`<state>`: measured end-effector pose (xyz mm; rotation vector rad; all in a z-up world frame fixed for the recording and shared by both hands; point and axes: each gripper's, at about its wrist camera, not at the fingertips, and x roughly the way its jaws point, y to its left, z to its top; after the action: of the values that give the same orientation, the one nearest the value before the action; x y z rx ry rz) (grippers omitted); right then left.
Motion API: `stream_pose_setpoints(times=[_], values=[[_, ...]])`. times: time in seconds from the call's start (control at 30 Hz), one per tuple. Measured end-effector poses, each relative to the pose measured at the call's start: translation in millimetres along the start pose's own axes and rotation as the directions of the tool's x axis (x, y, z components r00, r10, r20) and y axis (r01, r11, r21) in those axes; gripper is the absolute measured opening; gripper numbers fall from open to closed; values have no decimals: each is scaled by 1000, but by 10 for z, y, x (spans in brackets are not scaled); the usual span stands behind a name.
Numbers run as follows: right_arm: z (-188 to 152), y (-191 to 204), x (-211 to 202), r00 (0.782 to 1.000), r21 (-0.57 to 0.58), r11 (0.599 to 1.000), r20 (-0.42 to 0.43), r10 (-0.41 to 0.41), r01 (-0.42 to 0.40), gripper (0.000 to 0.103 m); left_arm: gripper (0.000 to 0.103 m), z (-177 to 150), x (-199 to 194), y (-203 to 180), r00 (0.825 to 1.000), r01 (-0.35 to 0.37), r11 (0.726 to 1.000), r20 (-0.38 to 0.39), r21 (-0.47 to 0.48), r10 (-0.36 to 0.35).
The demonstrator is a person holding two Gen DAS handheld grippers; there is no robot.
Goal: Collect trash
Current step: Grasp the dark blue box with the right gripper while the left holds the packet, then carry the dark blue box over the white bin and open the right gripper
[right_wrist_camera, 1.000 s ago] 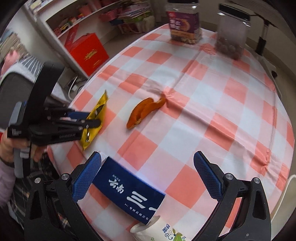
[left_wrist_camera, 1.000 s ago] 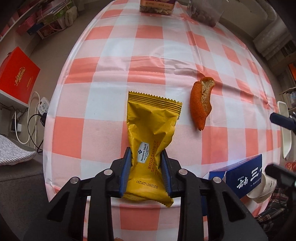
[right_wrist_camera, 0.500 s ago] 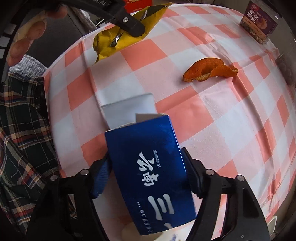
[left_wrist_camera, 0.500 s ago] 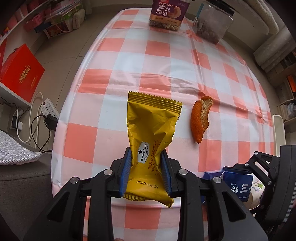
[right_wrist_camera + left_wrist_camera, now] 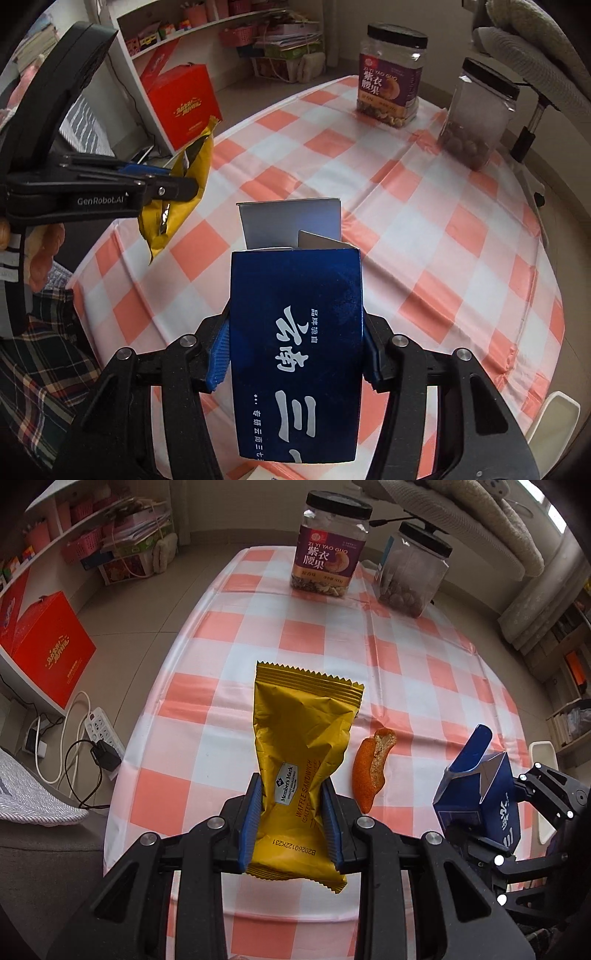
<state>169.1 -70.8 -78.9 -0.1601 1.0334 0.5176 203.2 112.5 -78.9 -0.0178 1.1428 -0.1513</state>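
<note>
Above the near worktop edge: both grippers loaded, both items lifted clear of the checked worktop (image 5: 406, 657).
Left gripper (image 5: 291, 827): clenched on the yellow snack wrapper (image 5: 303, 746), pads pinching its lower third; the top stands free beyond the fingers.
Right gripper (image 5: 295, 354): grasping the blue carton (image 5: 295, 332) across its width, opened flap end pointing away.
Remaining trash: orange peel (image 5: 369, 771) lies on the worktop, just right of the wrapper, between the two grippers.
Not trash, likely: nut jar (image 5: 328, 550) and clear jar (image 5: 413, 572), far end.
Bin: not in view.
Step advice: keep both grips firm and carry level; the wrapper is limp and may slip; return afterwards for the peel.
</note>
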Motion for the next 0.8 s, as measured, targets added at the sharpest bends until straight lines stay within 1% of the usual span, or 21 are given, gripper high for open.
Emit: stream_pose_setpoints(times=[0.07,0.17,0.33,0.4,0.6,0.67,0.8], values=[[48,-92,-97,998,40,999,55,-36,33,53,31,30,-60,-38,999,-4,1000,37,-10,4],[74,-214,-259,986,99,992,134,-97,84,53,31,71,-159,-118,994,-26,999,104,-23,28],[73,-368,-503,952,208,968,239,-193,144,53,31,104,-322,-332,977,-58,998,204,-23,61],[67,-426,-549,938,243,956,262,-225,162,53,31,107,-390,-419,969,-58,998,238,-20,61],[-1,-552,-677,910,316,928,292,-295,199,53,31,97,-546,-685,942,-76,997,329,1,71],[-31,-582,-730,899,330,920,303,-316,212,53,31,104,-570,-760,937,-73,997,342,1,68],[-81,-633,-827,887,346,910,311,-341,229,53,31,135,-572,-906,936,-52,999,349,4,48]])
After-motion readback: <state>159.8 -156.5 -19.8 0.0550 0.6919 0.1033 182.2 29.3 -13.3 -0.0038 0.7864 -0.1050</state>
